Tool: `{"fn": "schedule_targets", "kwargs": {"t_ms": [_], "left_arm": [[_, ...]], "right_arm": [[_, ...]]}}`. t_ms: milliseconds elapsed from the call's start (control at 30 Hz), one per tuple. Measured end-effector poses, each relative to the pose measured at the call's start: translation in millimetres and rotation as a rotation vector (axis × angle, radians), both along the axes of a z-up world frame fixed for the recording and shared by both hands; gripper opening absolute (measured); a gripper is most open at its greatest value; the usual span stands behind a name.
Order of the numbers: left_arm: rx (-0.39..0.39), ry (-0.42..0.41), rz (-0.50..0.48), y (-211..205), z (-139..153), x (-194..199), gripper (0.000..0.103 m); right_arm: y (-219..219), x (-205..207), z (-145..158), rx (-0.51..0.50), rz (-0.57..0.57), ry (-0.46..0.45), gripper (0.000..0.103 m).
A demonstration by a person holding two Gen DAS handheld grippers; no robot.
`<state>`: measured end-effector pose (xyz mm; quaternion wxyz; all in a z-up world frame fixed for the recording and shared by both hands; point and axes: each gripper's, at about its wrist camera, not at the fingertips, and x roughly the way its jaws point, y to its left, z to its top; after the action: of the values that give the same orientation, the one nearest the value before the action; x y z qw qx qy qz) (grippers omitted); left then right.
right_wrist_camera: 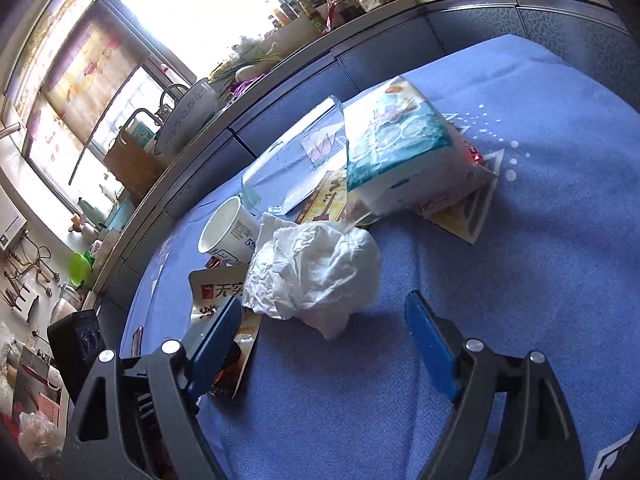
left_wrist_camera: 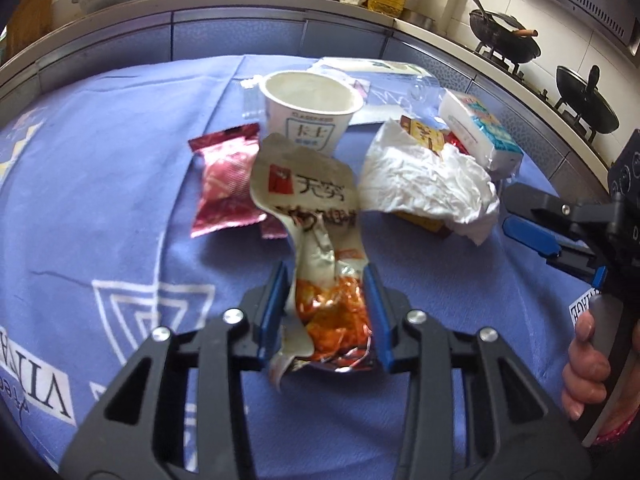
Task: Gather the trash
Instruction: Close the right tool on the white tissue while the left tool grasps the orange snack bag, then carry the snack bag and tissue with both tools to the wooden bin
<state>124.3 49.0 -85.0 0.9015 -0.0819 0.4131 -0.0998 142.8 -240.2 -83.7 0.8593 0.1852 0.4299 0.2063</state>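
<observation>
My left gripper [left_wrist_camera: 326, 280] is shut on a crumpled snack wrapper [left_wrist_camera: 308, 200] with an orange lower part, held above the blue cloth [left_wrist_camera: 120, 200]. Behind it lie a red sachet [left_wrist_camera: 226, 178], a white paper cup [left_wrist_camera: 310, 110] and a crumpled white tissue [left_wrist_camera: 424, 180]. My right gripper [right_wrist_camera: 324, 312] is open and empty, just in front of the tissue [right_wrist_camera: 316, 268]. The right wrist view also shows the cup [right_wrist_camera: 228, 232] lying tilted, the wrapper [right_wrist_camera: 218, 292] and a tissue pack [right_wrist_camera: 396, 148]. The right gripper also appears in the left wrist view [left_wrist_camera: 516, 216] beside the tissue.
A tissue pack [left_wrist_camera: 480, 132] and a yellow-red packet [left_wrist_camera: 424, 134] lie at the right. A clear plastic sheet [right_wrist_camera: 292, 168] lies behind the cup. A kitchen counter [left_wrist_camera: 240, 4] with bottles runs behind; a stove with woks [left_wrist_camera: 504, 40] stands at right.
</observation>
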Motion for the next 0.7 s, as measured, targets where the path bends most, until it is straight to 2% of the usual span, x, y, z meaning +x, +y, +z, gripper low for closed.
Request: {"fn": "schedule_targets", "kwargs": {"t_ms": [300, 567, 600, 633, 667, 700], "left_arm": [[-0.062, 0.003, 0.070, 45.4, -1.3, -24.7, 0.037], [-0.099, -0.015, 0.071, 51.0, 5.7, -32.4, 0.037], [-0.101, -0.019, 0.067, 50.3, 7.3, -33.6, 0.037], [-0.103, -0.022, 0.063, 49.7, 8.6, -34.9, 0.037], [-0.102, -0.025, 0.060, 48.4, 10.0, -35.7, 0.037], [-0.102, -0.027, 0.057, 47.3, 11.1, -36.7, 0.037]], "right_arm": [[22.2, 5.4, -1.8, -0.036, 0.040, 0.006, 0.082], [21.8, 20.5, -3.2, -0.021, 0.003, 0.023, 0.080], [22.2, 24.2, -5.2, -0.023, 0.002, 0.034, 0.072], [23.3, 27.6, -7.2, -0.033, 0.006, 0.047, 0.058], [25.0, 29.8, -10.9, -0.048, 0.013, 0.066, 0.049], [26.4, 30.9, -13.5, -0.043, 0.028, 0.079, 0.036]]}}
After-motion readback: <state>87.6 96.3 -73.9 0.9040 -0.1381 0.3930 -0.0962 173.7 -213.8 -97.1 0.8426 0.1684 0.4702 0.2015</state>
